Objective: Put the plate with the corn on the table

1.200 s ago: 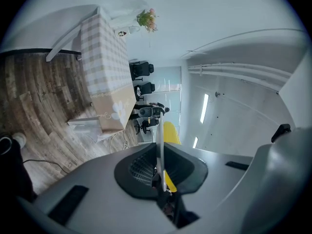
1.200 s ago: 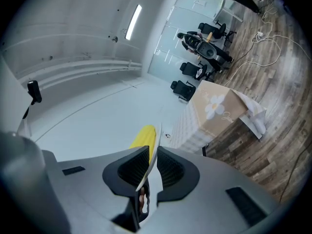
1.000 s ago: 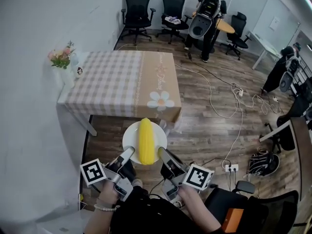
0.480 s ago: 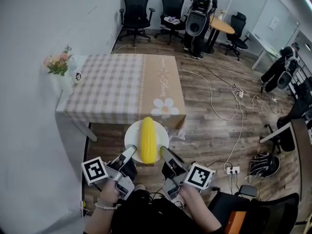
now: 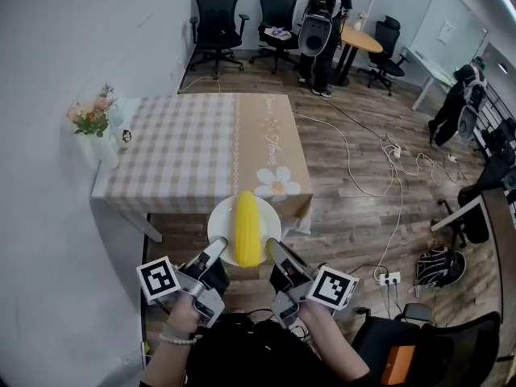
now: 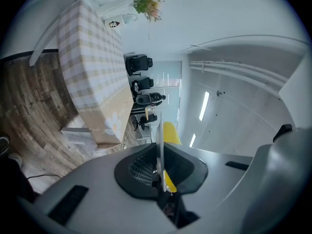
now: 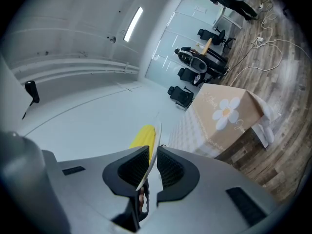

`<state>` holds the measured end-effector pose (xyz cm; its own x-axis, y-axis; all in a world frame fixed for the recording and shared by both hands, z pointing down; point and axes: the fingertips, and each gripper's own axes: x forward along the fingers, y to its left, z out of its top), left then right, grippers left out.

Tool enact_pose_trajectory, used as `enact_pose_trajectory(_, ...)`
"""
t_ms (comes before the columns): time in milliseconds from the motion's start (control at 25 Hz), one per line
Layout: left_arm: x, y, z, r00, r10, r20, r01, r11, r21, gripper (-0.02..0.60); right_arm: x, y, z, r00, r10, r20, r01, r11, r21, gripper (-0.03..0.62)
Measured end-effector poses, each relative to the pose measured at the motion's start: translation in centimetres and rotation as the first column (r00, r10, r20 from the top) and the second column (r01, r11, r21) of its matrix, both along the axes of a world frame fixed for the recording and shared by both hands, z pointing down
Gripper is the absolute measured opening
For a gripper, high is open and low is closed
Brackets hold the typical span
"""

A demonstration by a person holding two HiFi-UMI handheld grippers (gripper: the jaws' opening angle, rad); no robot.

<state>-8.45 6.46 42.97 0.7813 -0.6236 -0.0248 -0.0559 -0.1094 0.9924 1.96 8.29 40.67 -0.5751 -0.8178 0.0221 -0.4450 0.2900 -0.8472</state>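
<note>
A white plate carrying a yellow corn cob hangs in the air just short of the near edge of the table, which wears a checked cloth. My left gripper is shut on the plate's near left rim and my right gripper is shut on its near right rim. In the left gripper view the plate shows edge-on between the pads, with the corn beyond. The right gripper view shows the plate's rim pinched the same way, beside the corn.
A vase of flowers stands at the table's left edge. Cables and a power strip lie on the wood floor to the right. Office chairs and people with equipment are at the far end.
Both grippers have carried the plate with the corn closer to the table; the table's near edge now lies nearer the plate. The person at the back has shifted left.
</note>
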Motion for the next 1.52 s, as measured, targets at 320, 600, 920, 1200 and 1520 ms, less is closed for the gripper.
enact_pose_trajectory(320, -0.3, -0.4, -0.2, 1.000, 0.007, 0.003, -0.007, 1.000, 0.005, 0.037, -0.3, -0.4, 0.0, 1.000, 0.007, -0.006, -0.007, 1.000, -0.004, 0.078)
enact_pose_trajectory(600, -0.6, -0.3, -0.1, 1.000, 0.010, 0.002, -0.010, 1.000, 0.002, 0.037, -0.7, -0.3, 0.1, 1.000, 0.010, 0.000, -0.010, 1.000, -0.004, 0.078)
enact_pose_trajectory(920, -0.6, -0.4, -0.5, 1.000, 0.013, 0.009, -0.013, 1.000, 0.017, 0.037, -0.5, -0.3, 0.0, 1.000, 0.015, 0.005, -0.015, 1.000, -0.013, 0.078)
enact_pose_trajectory(1200, -0.8, -2.0, -0.5, 1.000, -0.009, -0.007, 0.009, 1.000, 0.007, 0.037, -0.8, -2.2, -0.3, 1.000, -0.007, 0.002, 0.007, 1.000, 0.000, 0.078)
enact_pose_trajectory(1520, -1.1, -5.1, 0.3, 0.999, -0.050, 0.019, 0.050, 0.998, -0.023, 0.037, -0.9, -5.9, 0.8, 0.998, -0.052, 0.022, 0.053, 0.998, -0.025, 0.078)
